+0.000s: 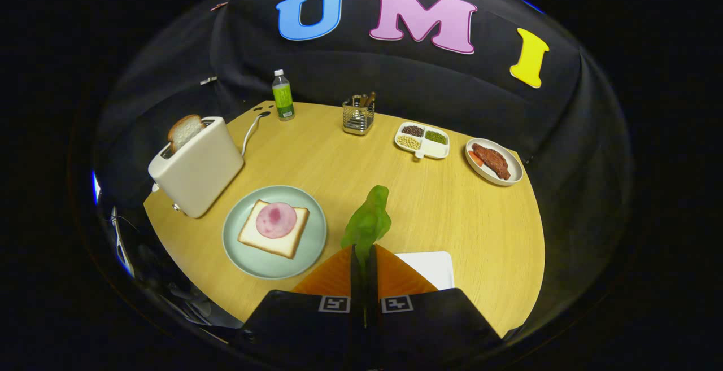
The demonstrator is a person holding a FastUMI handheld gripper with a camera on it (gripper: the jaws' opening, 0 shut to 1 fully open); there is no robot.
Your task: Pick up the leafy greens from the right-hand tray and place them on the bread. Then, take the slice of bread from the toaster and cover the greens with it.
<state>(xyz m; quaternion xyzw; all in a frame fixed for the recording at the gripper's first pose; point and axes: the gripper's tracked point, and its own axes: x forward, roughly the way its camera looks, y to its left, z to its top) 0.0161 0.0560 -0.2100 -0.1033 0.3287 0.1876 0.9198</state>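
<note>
One gripper (364,255) in view, jaws clamped together on the stem end of the leafy greens (368,221). Greens stick up and forward from the fingertips, lifted off the desk (339,156), hanging over the bare wood between the plate and the white tray.

White tray (432,266) sits near, just right of the jaws, partly hidden behind them.

Pale green plate (308,258) lies near-left of the jaws. On it: one slice of bread (265,241) lying flat, with a round pink slice of ham (276,219) on top.

Toaster (197,173) stands left of the plate, farther back, close to the desk's left edge. Second bread slice (183,129) pokes up out of its slot. White cord (251,128) runs from the toaster toward the far edge.

Far side, left to right: bottle (283,95) with green label, wire holder (358,117) with utensils, divided dish (422,140) with beans and grains, round plate (511,173) with a piece of meat (492,160), this last at the far right.
</note>
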